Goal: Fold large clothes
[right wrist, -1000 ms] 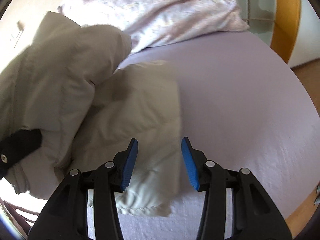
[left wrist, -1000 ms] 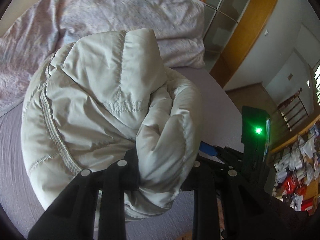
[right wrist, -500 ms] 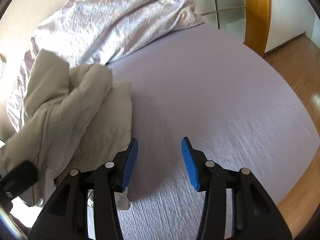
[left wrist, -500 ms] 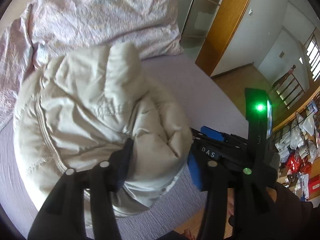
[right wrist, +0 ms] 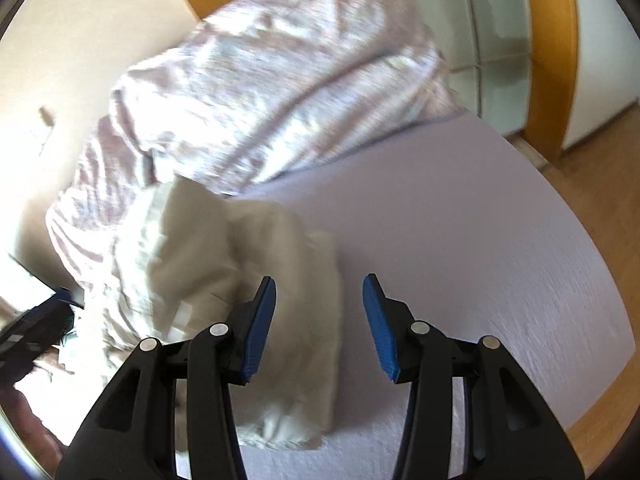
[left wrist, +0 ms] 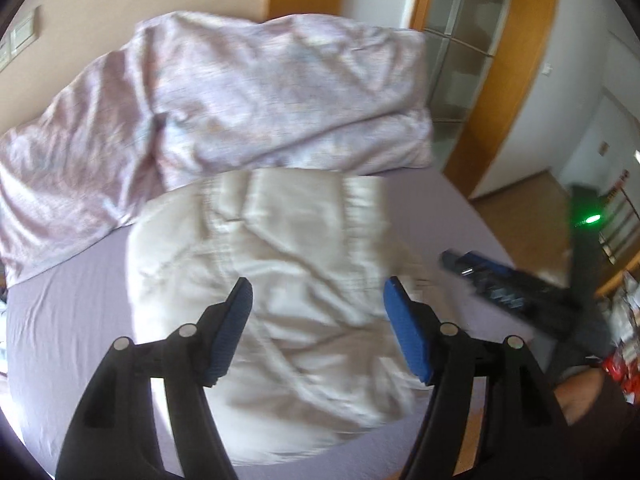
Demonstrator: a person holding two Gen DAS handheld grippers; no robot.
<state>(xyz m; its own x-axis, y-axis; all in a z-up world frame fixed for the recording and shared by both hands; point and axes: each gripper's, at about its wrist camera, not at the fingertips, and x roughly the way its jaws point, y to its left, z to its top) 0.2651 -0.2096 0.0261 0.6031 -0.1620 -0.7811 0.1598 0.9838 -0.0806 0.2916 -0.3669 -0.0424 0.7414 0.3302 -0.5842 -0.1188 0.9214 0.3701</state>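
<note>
A cream padded jacket (left wrist: 280,280) lies bundled on the lilac bed sheet (left wrist: 68,312), just in front of the bedding. My left gripper (left wrist: 318,316) is open and empty, held above the jacket's near part. The right gripper (left wrist: 500,284) shows at the right of the left wrist view, beside the jacket. In the right wrist view the jacket (right wrist: 224,280) lies at left. My right gripper (right wrist: 320,320) is open and empty over the jacket's right edge. The left gripper (right wrist: 32,332) shows at the far left edge there.
A crumpled pink-white duvet (left wrist: 224,100) is heaped at the head of the bed, behind the jacket. Bare sheet (right wrist: 480,240) extends to the right. The bed's edge meets a wooden floor (right wrist: 608,184). A wood-framed glass door (left wrist: 480,60) stands beyond.
My left gripper has opened and let the jacket go; the jacket has dropped flat onto the sheet. Both grippers have pulled back and tilted up, showing more of the duvet.
</note>
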